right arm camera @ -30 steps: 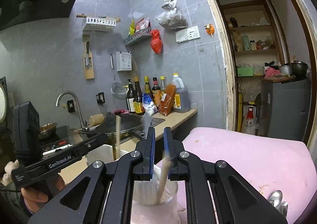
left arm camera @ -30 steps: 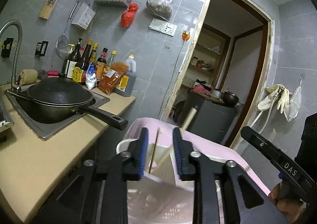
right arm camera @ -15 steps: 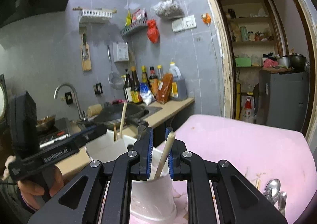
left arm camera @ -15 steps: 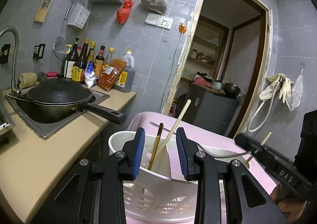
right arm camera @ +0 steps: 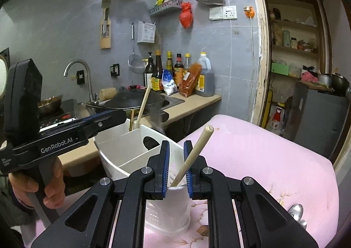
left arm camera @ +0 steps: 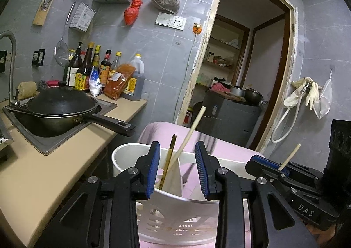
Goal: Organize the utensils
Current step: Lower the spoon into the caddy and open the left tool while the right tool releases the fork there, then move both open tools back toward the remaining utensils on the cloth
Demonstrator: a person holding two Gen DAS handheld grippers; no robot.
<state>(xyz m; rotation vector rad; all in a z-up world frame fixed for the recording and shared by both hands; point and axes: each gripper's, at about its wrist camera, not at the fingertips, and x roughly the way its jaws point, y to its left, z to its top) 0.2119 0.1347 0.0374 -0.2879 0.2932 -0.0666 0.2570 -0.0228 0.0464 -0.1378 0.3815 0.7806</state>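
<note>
While my left tongs stand wide apart with nothing between their blue pads, they hover just above the near rim of the white perforated plastic utensil holder, which stands on the pink flowered cloth. Between my left pads, further ahead, a pale wooden chopstick leans to the right inside the holder, and a darker brown chopstick stands nearly upright just left of it. My right tongs are narrow, with a thick pale wooden handle rising between the pads and tilting up to the right; its lower end sits in the holder's near compartment, and it touches the right pad, though whether the left pad touches it too I cannot tell. Ahead of my right tongs a white divider splits the holder. Low to the right of my right tongs, metal spoons lie on the cloth. Off to the left of my left tongs, a black wok rests in the sink.
</note>
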